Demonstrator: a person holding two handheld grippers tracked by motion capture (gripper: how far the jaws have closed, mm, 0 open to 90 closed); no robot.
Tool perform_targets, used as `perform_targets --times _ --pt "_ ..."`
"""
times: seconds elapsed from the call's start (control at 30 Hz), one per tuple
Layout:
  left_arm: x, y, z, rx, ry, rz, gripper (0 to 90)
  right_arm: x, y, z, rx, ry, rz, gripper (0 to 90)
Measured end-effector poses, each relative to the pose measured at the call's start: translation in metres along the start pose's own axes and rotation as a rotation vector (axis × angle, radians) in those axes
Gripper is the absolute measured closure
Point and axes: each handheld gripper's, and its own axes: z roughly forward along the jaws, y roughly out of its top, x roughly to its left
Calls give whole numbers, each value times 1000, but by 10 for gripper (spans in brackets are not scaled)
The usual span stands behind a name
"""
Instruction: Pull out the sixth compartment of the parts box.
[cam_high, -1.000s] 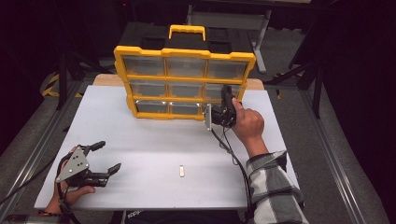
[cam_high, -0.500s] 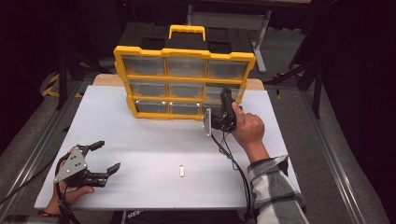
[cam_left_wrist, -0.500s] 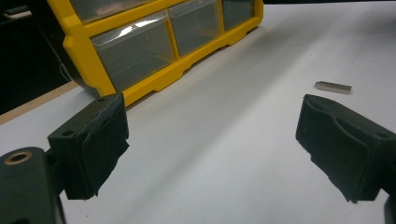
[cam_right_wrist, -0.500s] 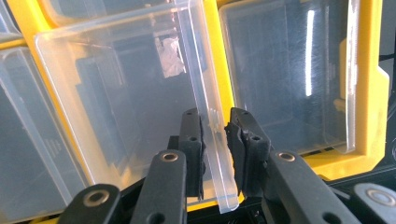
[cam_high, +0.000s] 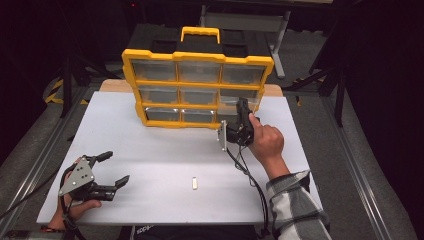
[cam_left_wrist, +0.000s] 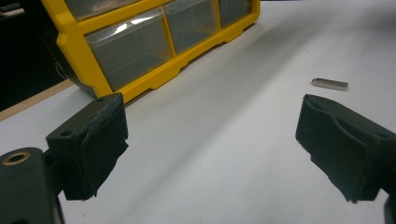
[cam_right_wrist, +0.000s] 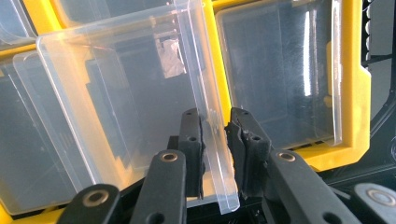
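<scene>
White tabletop (cam_high: 150, 150) bears a yellow organizer (cam_high: 197, 90); the right gripper (cam_right_wrist: 215, 140) pinches a clear drawer's (cam_right_wrist: 140, 107) front wall, drawer contents indiscernible. Left gripper (cam_left_wrist: 210, 144) rests spread, a small metal piece (cam_left_wrist: 330, 84) just beyond.

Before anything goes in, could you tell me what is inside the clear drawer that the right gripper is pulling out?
The clear drawer, pinched by the right gripper at its front wall, looks empty through the plastic. Its rear part is still inside the yellow organizer, unseen.

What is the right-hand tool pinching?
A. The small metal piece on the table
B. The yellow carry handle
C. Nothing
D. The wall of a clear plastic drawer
D: the right tool's black jaws close on the thin wall of the clear plastic drawer pulled from the yellow organizer box.
</scene>
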Motion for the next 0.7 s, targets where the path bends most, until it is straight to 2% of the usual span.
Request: perform_targets --times 0.13,0.7 --pt "0 0 0 1 0 -1 101 0 0 -4 -7 -1 20 757" --pt "0 1 0 9 -2 10 101 -3 -3 -22 -34 9 22 757"
